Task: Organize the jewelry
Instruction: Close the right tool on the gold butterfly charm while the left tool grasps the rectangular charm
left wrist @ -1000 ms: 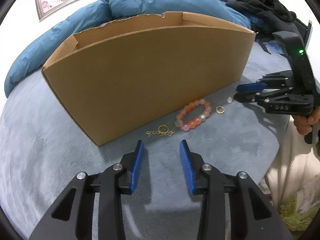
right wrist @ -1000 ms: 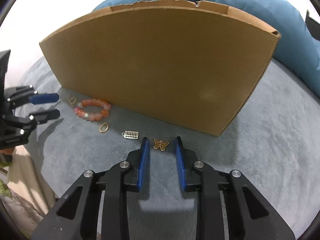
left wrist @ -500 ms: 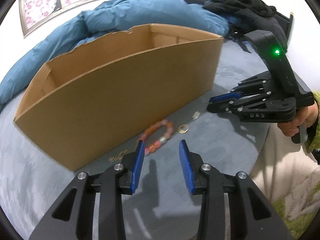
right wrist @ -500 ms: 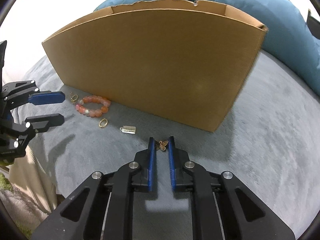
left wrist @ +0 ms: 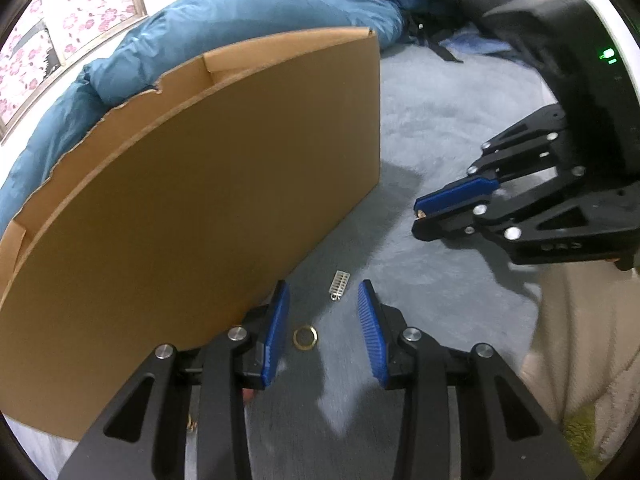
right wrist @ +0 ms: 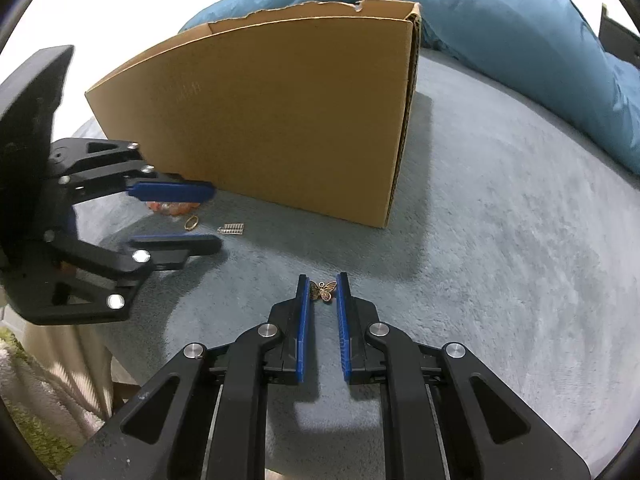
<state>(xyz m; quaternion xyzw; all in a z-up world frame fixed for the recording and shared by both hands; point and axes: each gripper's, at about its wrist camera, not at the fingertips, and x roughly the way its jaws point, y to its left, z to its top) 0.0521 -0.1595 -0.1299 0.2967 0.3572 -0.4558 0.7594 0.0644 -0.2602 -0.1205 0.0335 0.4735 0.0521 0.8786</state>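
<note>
Grey fuzzy blanket covers the bed, and both claws work low over it. Right claw has its jaws nearly closed; they have just been closing on the little butterfly, which sits pinched between the tips. It looks like the tips came in from both sides so the flat charm could be picked up off the fuzz.

Left claw is partly open and holds nothing. Its jaws sit on both sides of the gold ring, not touching it, likely ready to grab it. Just past its tips lies a small silver charm. Orange beads peek out behind the left claw, close to the box.

That tall box stands right by the jewelry, open on top, so things can probably be dropped in. Blue pillow lies behind it
</note>
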